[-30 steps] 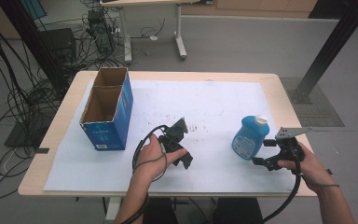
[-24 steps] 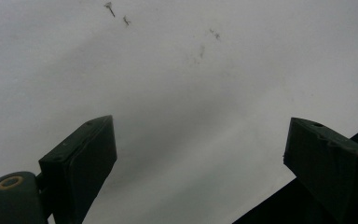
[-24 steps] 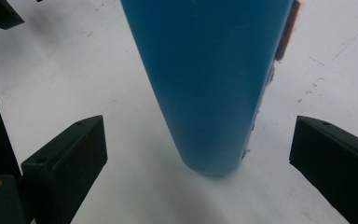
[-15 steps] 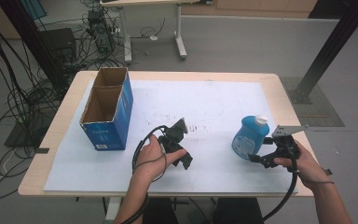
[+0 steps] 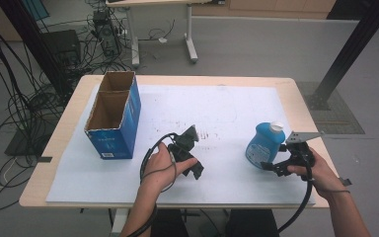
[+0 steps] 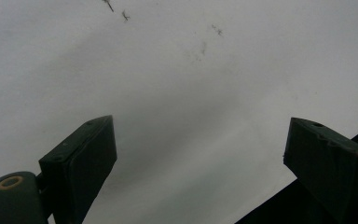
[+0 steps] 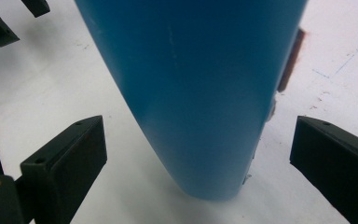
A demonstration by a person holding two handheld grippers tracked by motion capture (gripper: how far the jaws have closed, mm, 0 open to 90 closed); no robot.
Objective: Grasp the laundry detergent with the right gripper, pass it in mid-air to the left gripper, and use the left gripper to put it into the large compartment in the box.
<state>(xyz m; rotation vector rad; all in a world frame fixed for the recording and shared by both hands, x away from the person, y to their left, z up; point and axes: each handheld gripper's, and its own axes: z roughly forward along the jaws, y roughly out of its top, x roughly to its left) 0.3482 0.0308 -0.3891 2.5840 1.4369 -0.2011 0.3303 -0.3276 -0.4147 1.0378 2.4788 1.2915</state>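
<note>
both tongs, left (image 5: 193, 165) and right (image 7: 198, 154), gape; glossy blue white-capped bottle (image 7: 191, 84) between the right's jaws.

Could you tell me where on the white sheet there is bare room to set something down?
The widest bare patch is the far middle of the white sheet, between the cardboard box and the blue bottle. The near left corner, in front of the box, is bare too. It is crowded around the left gripper and where the right gripper meets the bottle.
</note>
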